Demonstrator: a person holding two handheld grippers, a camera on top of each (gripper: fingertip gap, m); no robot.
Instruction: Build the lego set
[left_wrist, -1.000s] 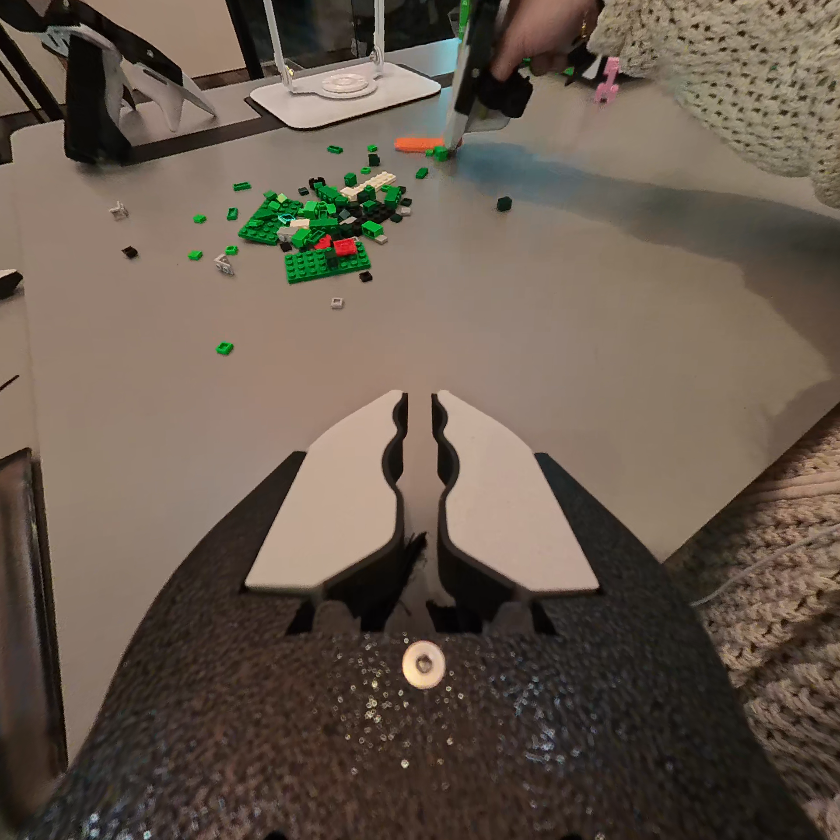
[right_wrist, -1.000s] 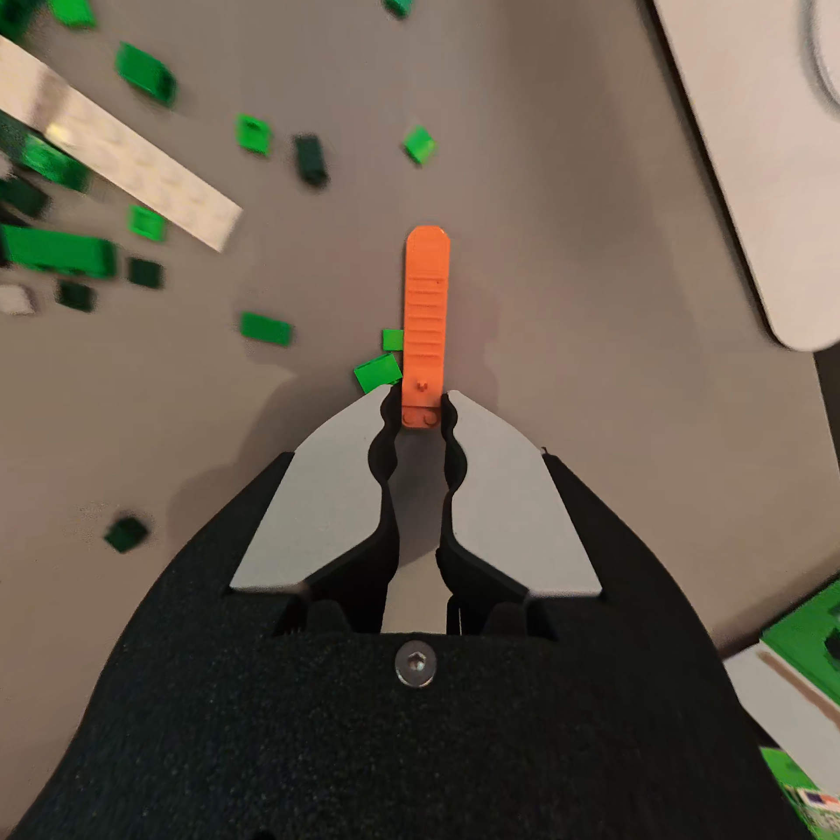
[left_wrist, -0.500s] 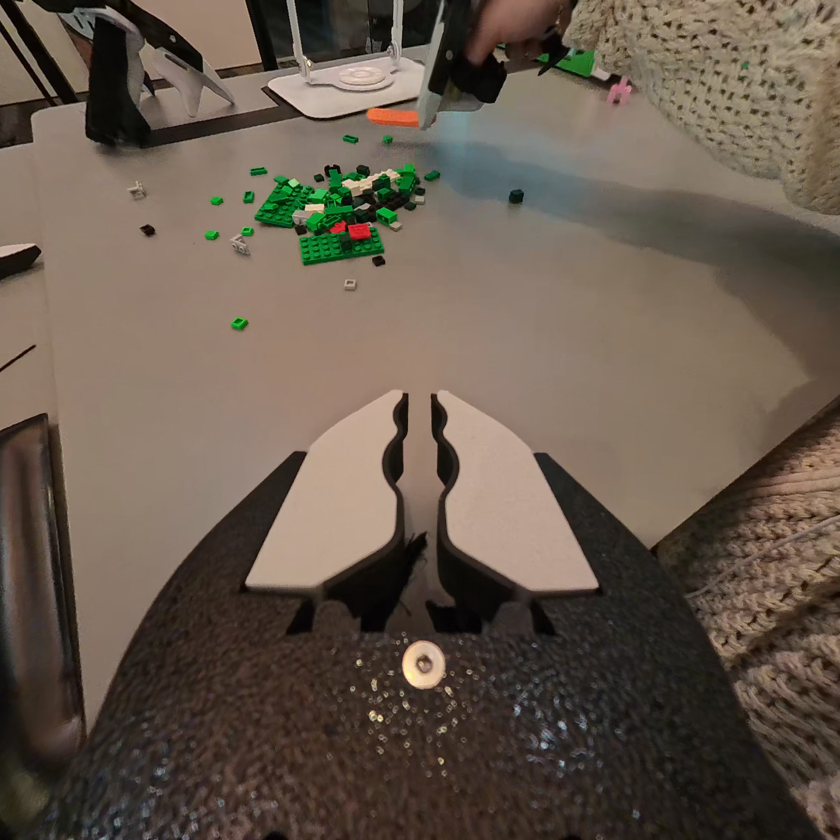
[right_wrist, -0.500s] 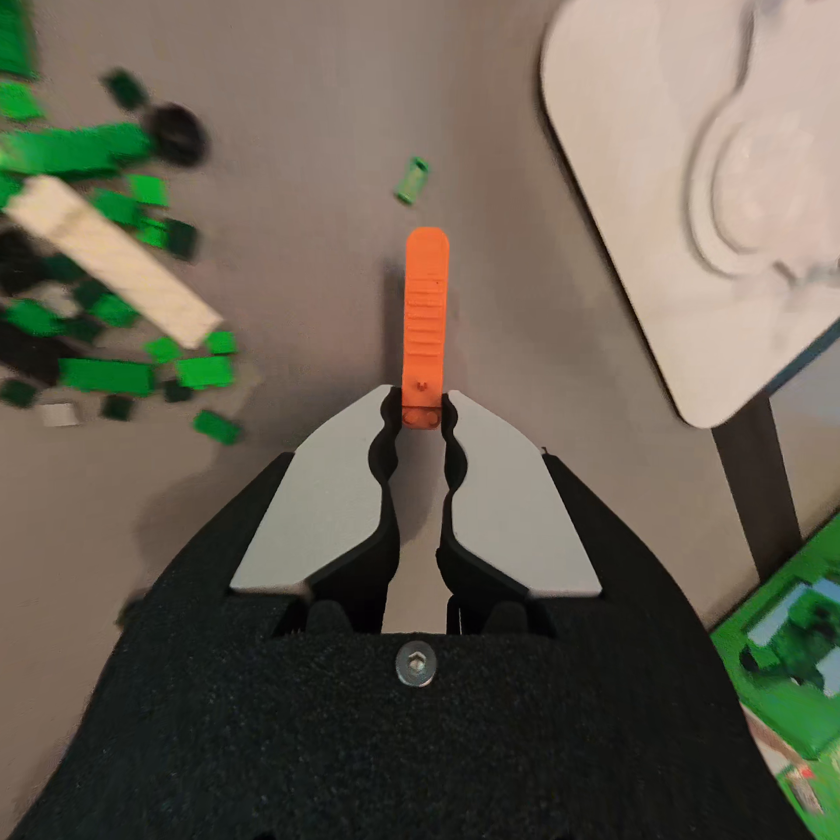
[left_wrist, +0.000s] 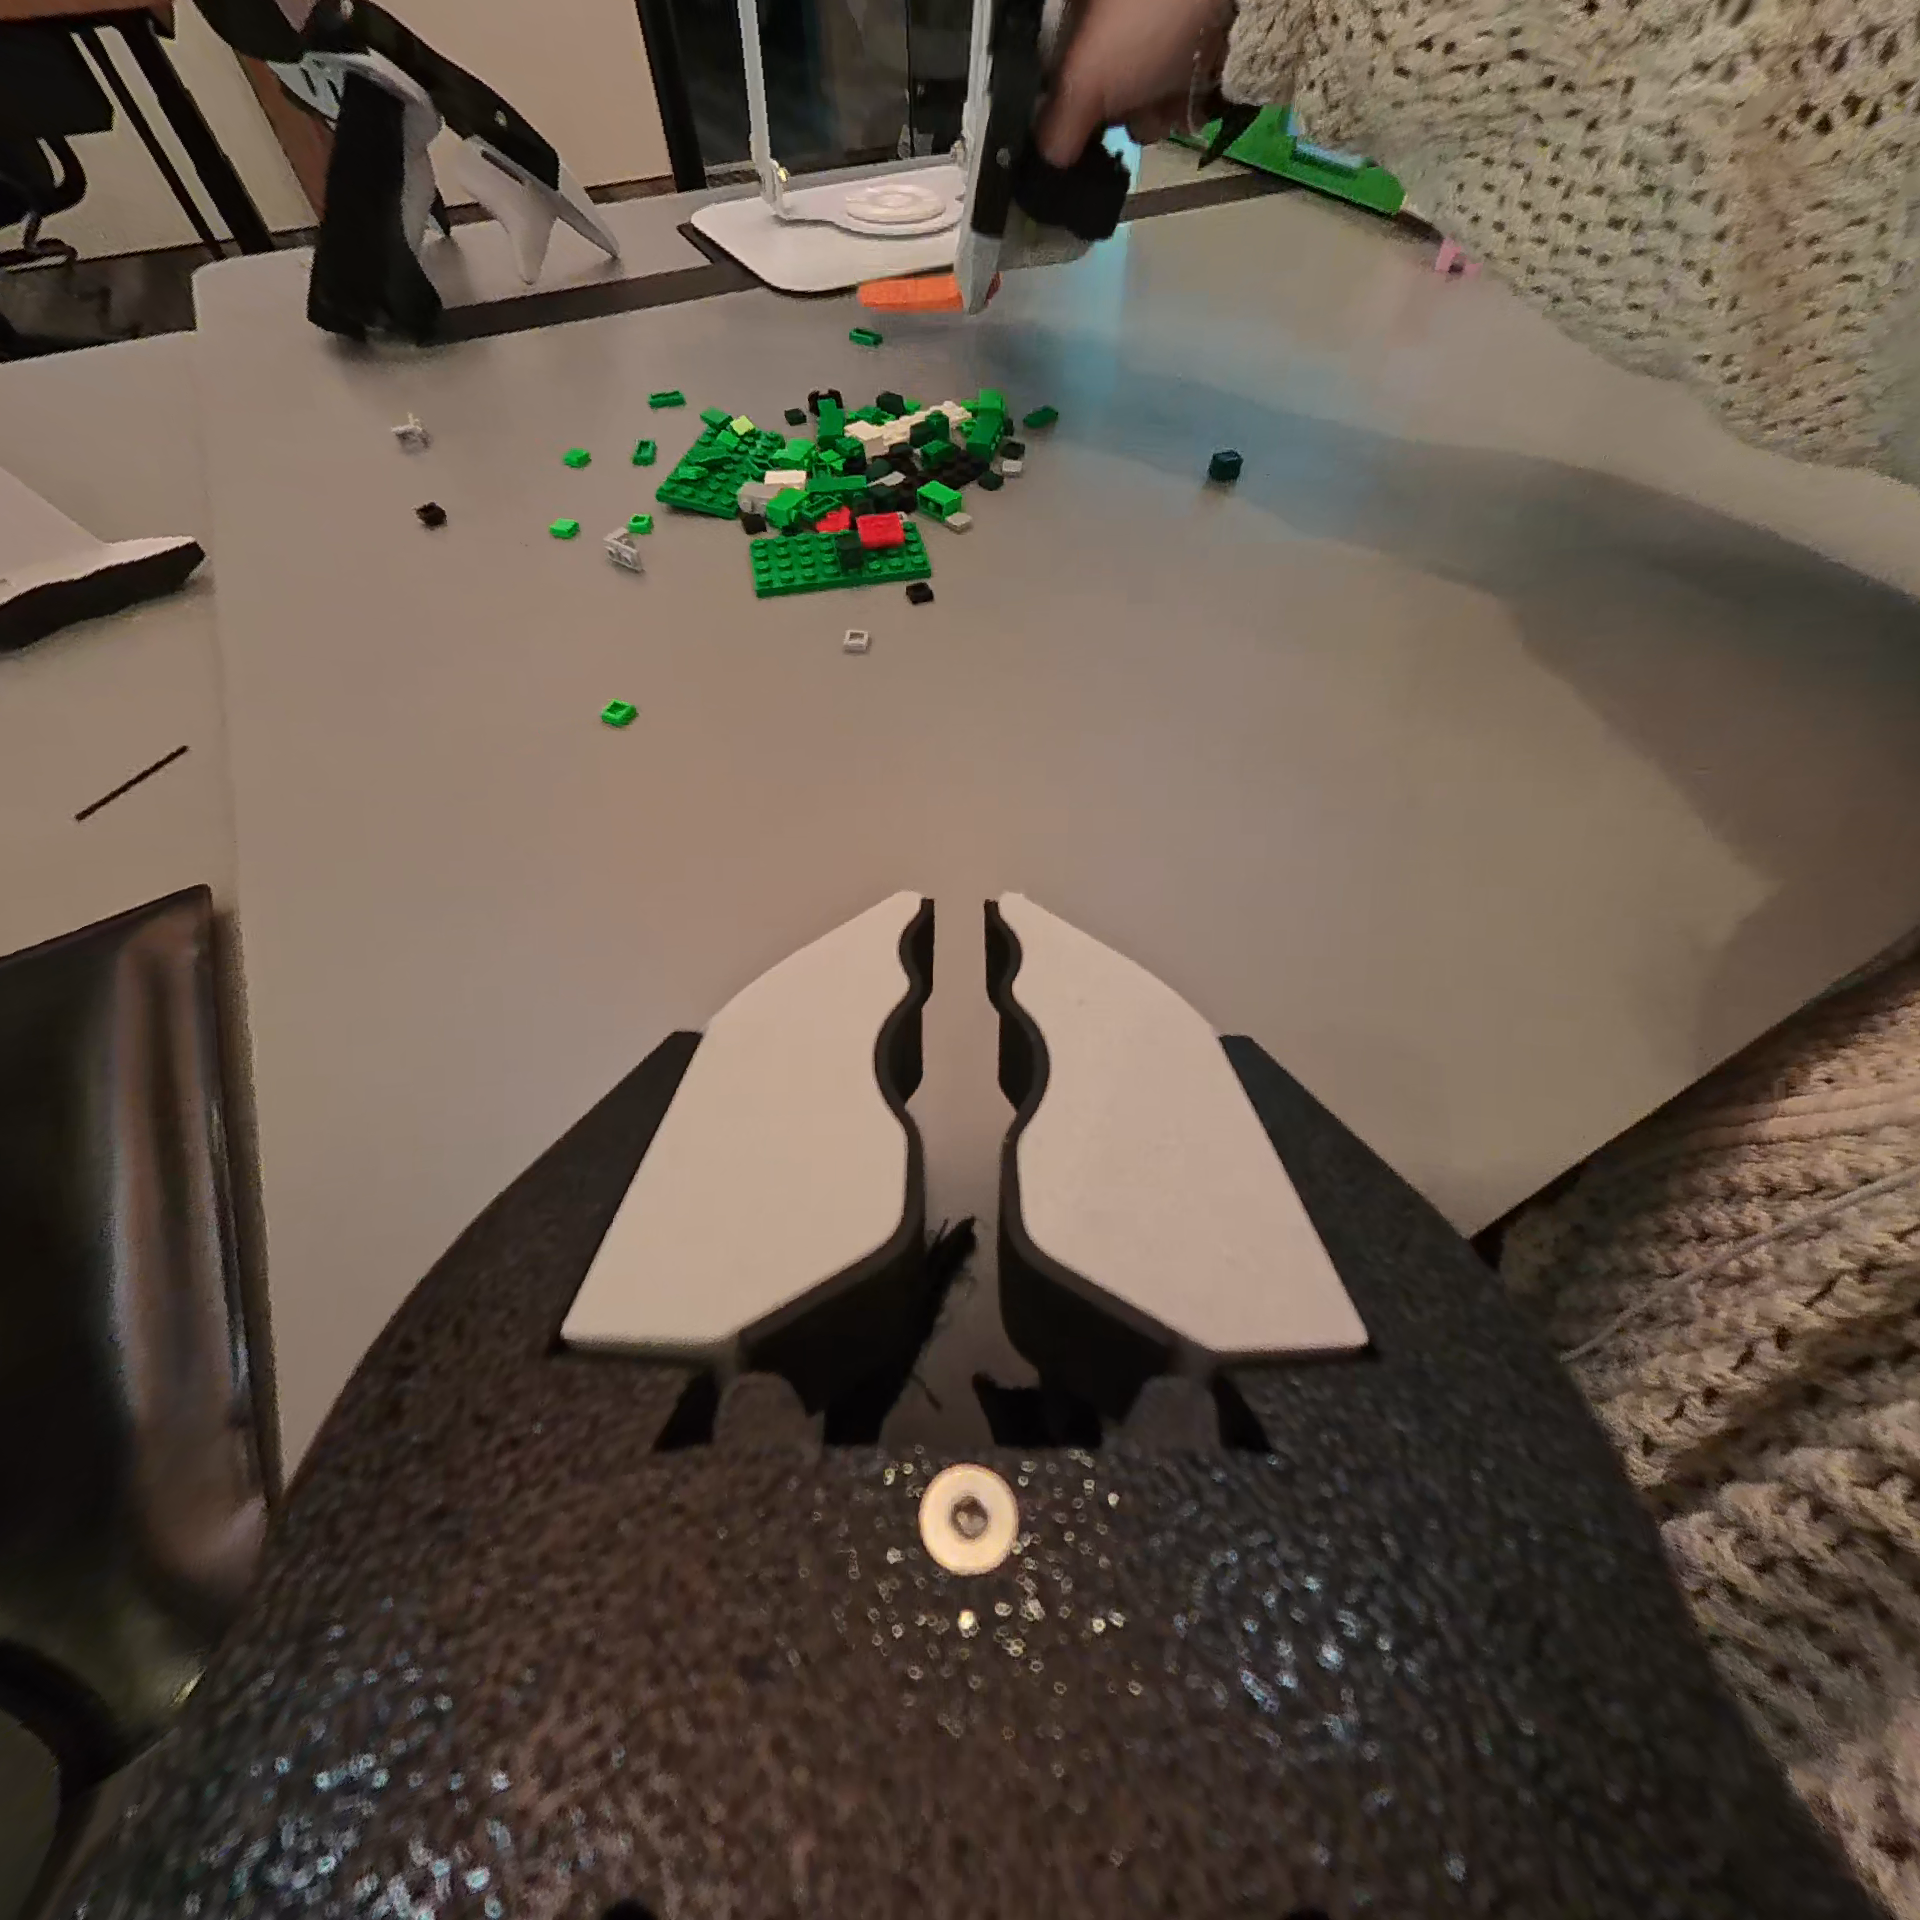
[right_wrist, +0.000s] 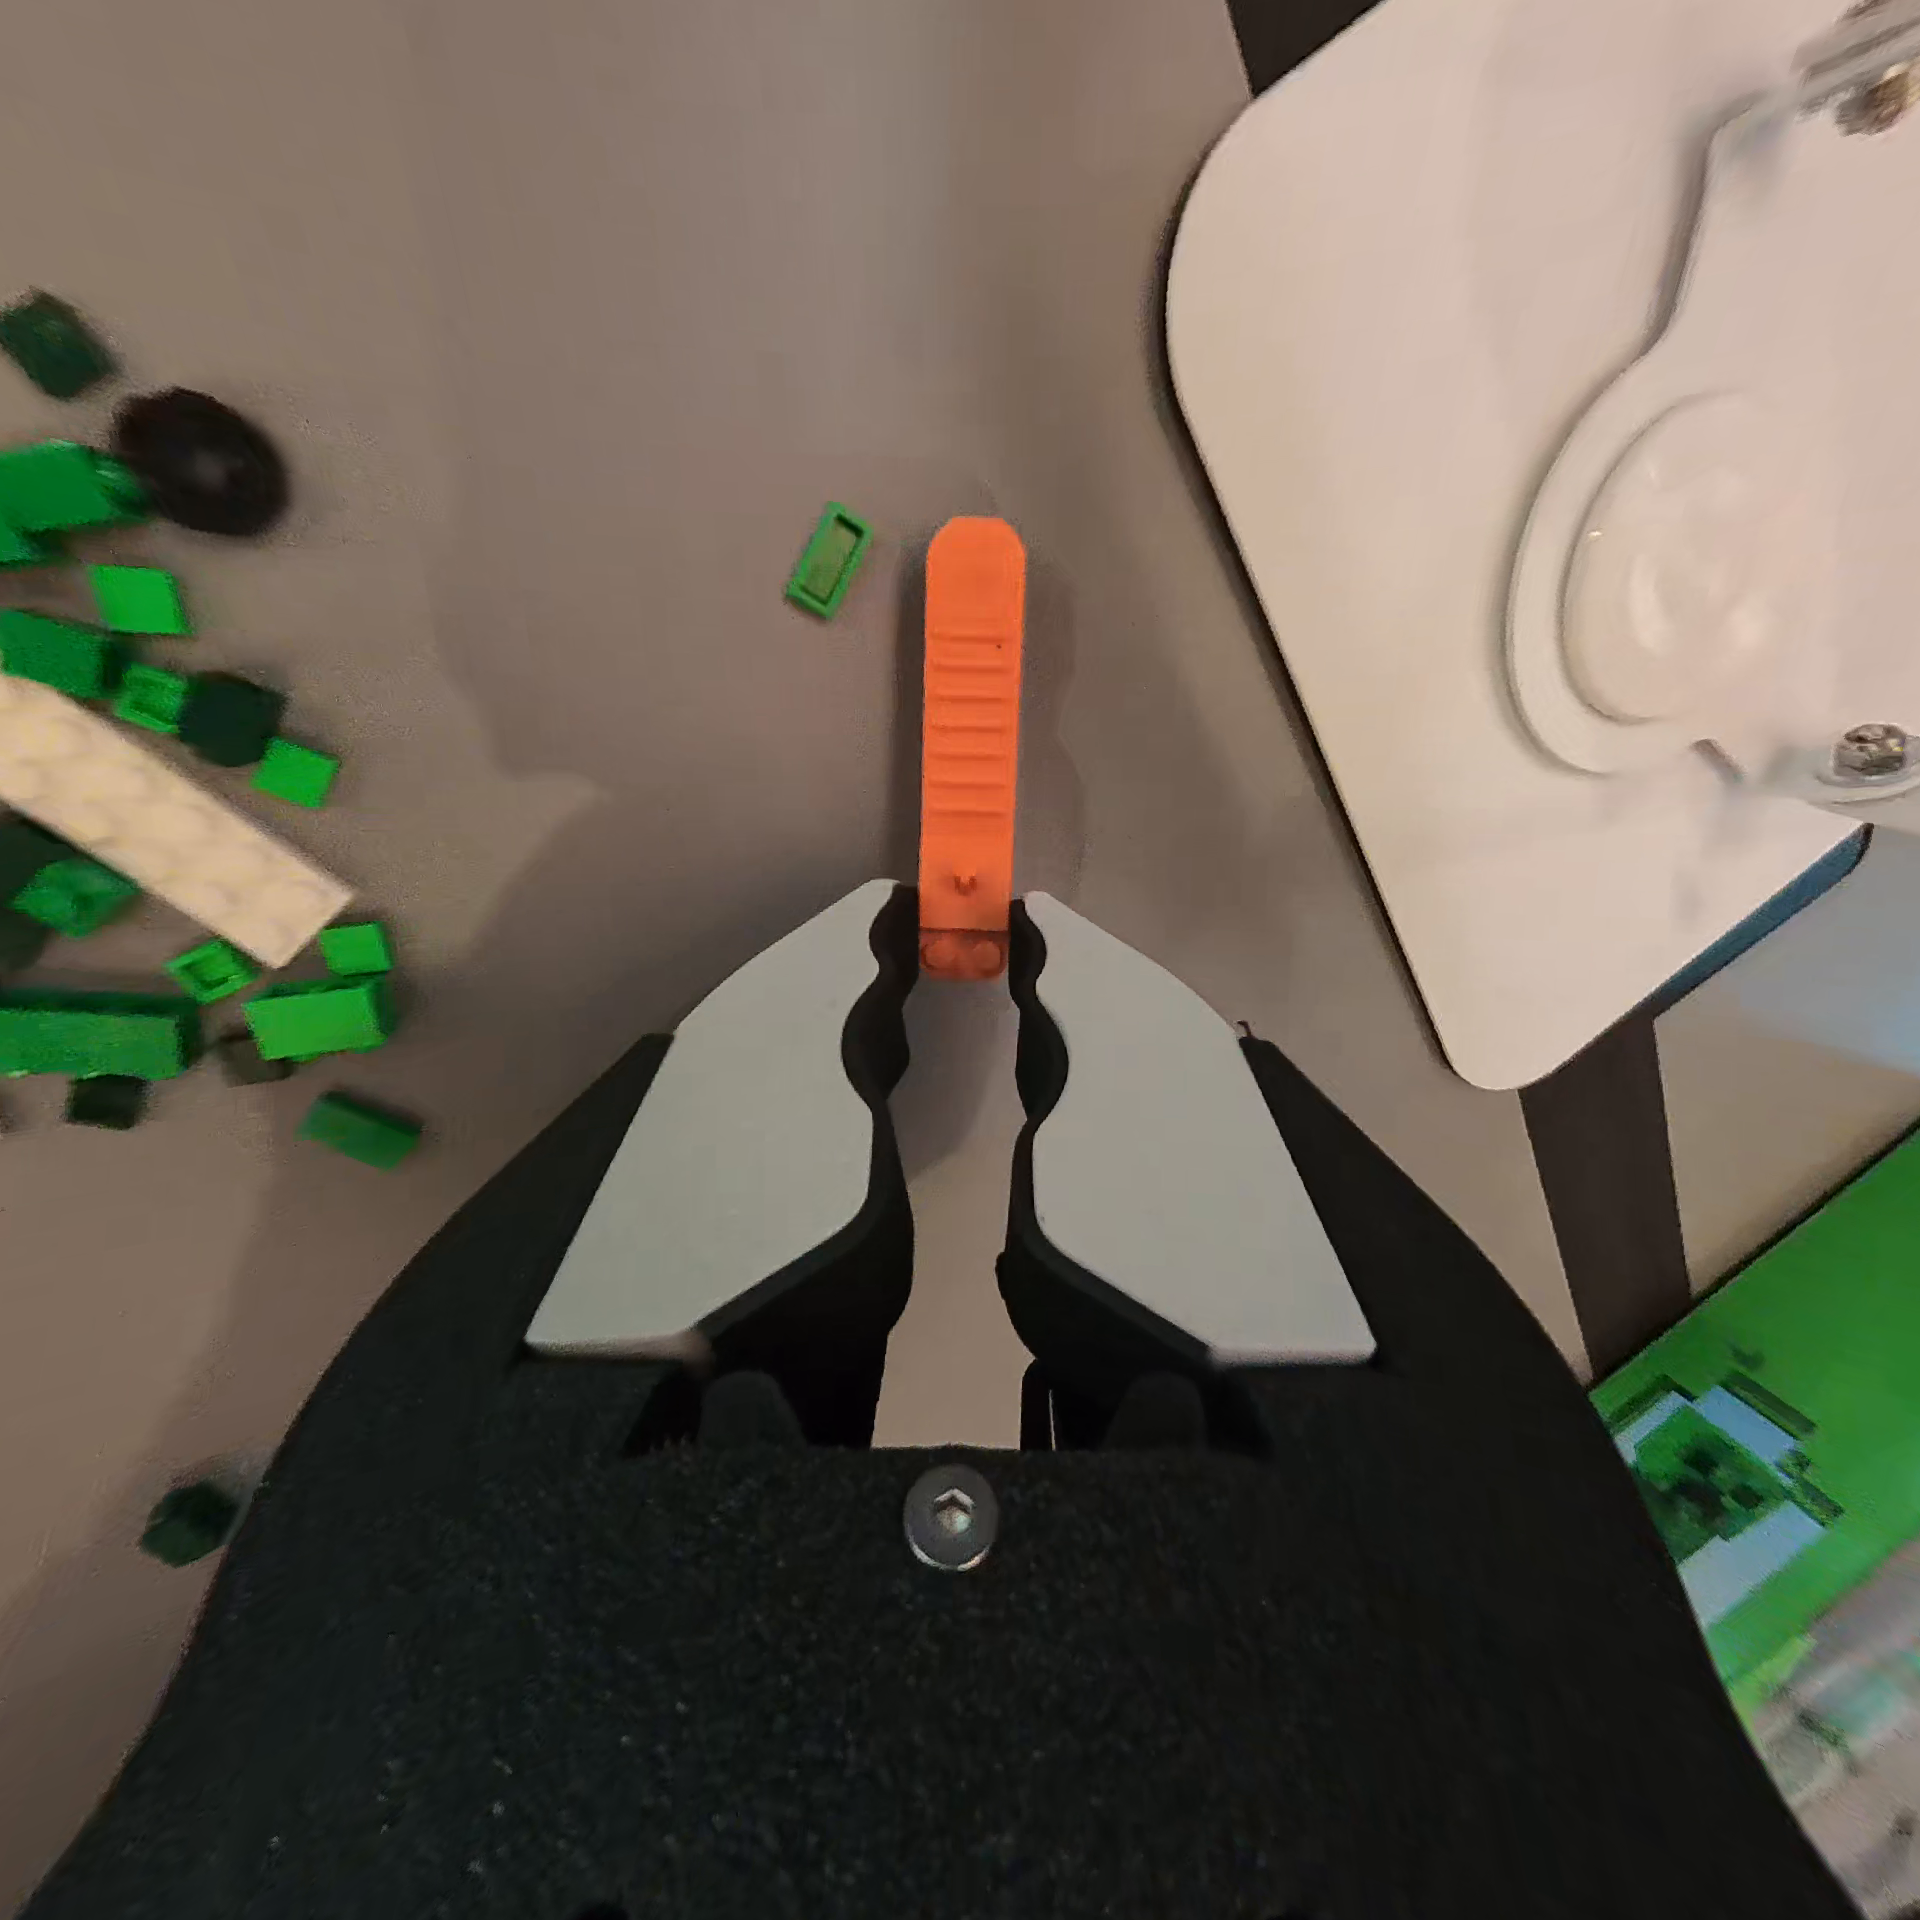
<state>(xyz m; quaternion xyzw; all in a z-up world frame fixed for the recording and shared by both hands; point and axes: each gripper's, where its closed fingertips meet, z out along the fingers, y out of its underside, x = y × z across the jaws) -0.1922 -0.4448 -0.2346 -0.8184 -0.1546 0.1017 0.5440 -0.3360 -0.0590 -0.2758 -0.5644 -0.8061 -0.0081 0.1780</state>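
Observation:
My right gripper (right_wrist: 961, 914) is shut on one end of an orange brick separator (right_wrist: 974, 717) and holds it above the grey table, just past the far side of the brick pile. In the left wrist view the right gripper (left_wrist: 982, 296) and the separator (left_wrist: 909, 294) show at the far side. The pile of green, white, black and red bricks (left_wrist: 847, 468) lies mid-table, with a green plate (left_wrist: 840, 561) at its near edge. A long white plate (right_wrist: 156, 821) lies in the pile. My left gripper (left_wrist: 958, 909) is shut and empty, low over the near table.
A white stand base (right_wrist: 1558, 520) sits right of the separator; it also shows far off (left_wrist: 831, 223). A green instruction booklet (right_wrist: 1766, 1507) lies at the lower right. Loose small bricks (left_wrist: 618, 714) are scattered around the pile. A person's knitted sleeve (left_wrist: 1610, 208) reaches in from the right. The gap from one gripper's tips to the other's is roughly 40 cm. Measured from the fingertips, the long white plate (right_wrist: 156, 821) is 11 cm or so from the right gripper and 30 cm from the left.
My right gripper has carried the orange separator up off the table and away from the pile toward the white stand base. My left gripper has drawn back a little and stays shut.

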